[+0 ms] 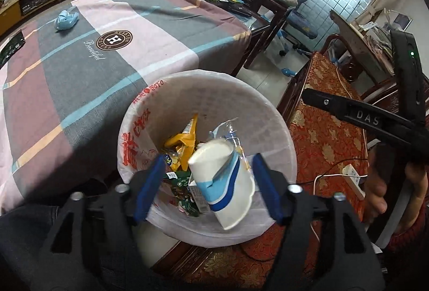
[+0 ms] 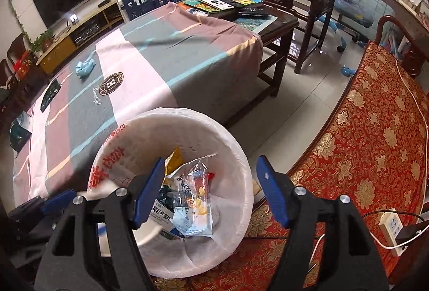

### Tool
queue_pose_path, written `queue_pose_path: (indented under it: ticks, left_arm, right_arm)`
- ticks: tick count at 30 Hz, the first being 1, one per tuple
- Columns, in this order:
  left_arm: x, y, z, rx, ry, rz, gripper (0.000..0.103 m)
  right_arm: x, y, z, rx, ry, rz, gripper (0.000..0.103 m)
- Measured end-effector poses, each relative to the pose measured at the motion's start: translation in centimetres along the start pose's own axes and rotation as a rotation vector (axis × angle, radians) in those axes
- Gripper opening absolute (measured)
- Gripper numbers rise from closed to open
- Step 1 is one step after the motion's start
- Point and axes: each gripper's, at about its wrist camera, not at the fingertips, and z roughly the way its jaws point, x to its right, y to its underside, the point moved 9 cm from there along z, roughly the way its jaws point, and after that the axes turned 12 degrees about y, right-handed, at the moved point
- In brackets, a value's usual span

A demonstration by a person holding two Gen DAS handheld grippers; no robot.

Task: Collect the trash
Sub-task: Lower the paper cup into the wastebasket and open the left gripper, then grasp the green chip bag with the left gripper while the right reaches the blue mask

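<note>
Both tools hang over the round bin [image 1: 278, 130], lined with thin white plastic. The left tool [image 1: 207, 187] gapes wide around a crushed paper cup [image 1: 228, 183], pads apart from it. The right tool [image 2: 210, 190] stands wide, empty, above crinkled wrappers [image 2: 193, 199].

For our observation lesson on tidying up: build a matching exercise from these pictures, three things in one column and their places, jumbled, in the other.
Things:
1. paper cup
2. crumpled blue trash
3. power strip

Places:
A. on the striped tablecloth
B. on the red and gold cushion
C. over the lined bin, between the open left gripper fingers

Pairs: 1-C, 2-A, 3-B
</note>
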Motion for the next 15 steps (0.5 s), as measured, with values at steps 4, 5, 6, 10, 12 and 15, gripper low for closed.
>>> queue_pose_path:
  ticks: [4, 5, 6, 10, 12, 15]
  left_arm:
    - [-2.4, -0.6, -1.8, 0.065, -0.038, -0.067, 0.085]
    - [-3.5, -0.9, -2.5, 0.092, -0.075, -0.086, 0.085]
    - [-4.7, -1.2, -3.4, 0.119, -0.122, -0.100, 0.085]
    - [-9.4, -2.0, -7.2, 0.210, -0.300, -0.158, 0.086]
    - [-12.0, -2.3, -9.1, 0.252, -0.364, -0.190, 0.088]
    - [-15.9, -2.6, -11.7, 0.291, -0.456, -0.212, 0.090]
  right_arm:
    - [-0.5, 0.4, 0.4, -0.021, -0.012, 0.003, 0.069]
    - [-0.7, 0.4, 0.5, -0.026, -0.017, 0.002, 0.069]
    - [-1.1, 0.5, 0.6, -0.030, -0.021, -0.002, 0.069]
    - [-3.5, 0.6, 1.4, -0.047, -0.037, -0.029, 0.070]
    - [-5.4, 0.3, 1.8, -0.055, -0.058, -0.048, 0.071]
    - [-9.4, -0.8, 2.6, -0.068, -0.111, -0.086, 0.073]
